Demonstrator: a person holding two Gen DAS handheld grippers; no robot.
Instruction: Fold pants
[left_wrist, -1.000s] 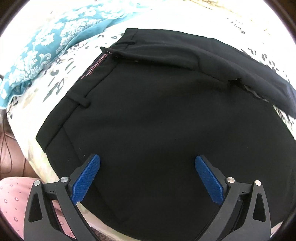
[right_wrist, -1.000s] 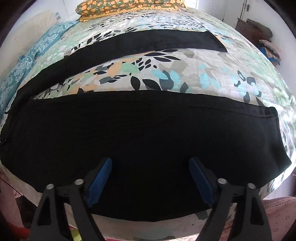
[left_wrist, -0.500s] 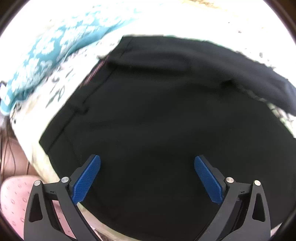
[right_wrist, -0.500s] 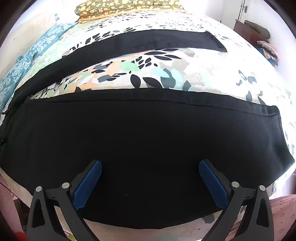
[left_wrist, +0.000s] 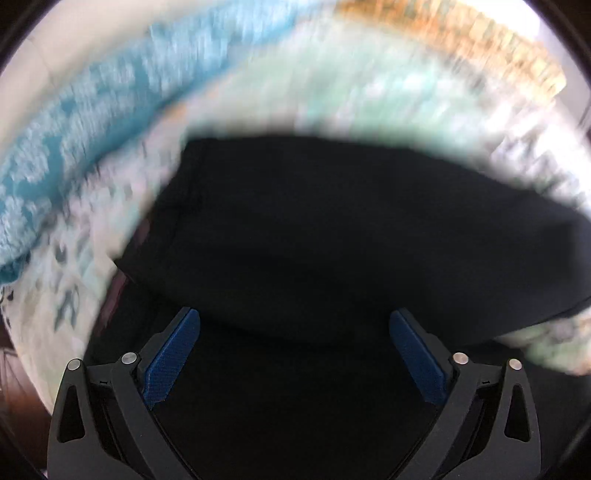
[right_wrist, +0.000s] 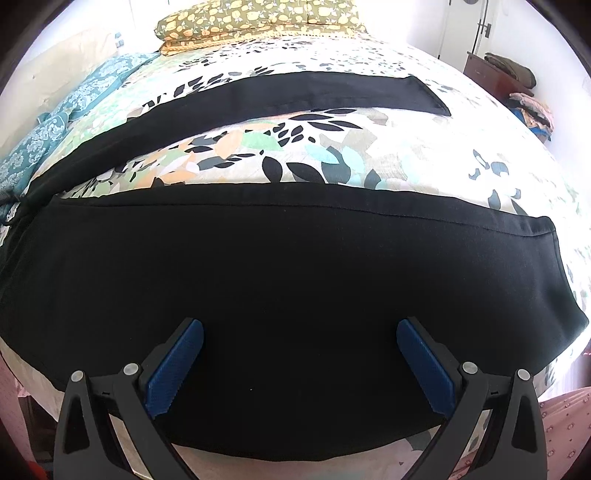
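Note:
Black pants lie spread on a floral bedspread. In the right wrist view the near leg fills the lower half and the far leg runs across the back. My right gripper is open and empty, low over the near leg by the bed's front edge. In the blurred left wrist view the waist part of the pants fills the middle. My left gripper is open and empty over that black cloth.
A teal patterned pillow lies at the left, also blurred in the left wrist view. An olive-yellow pillow lies at the bed's head. A wooden cabinet with clothes stands at the right. The floral bedspread shows between the legs.
My left gripper has swung fast toward the waist, so its view is blurred and the pants sit lower in frame. My right gripper opened wider and shifted slightly back.

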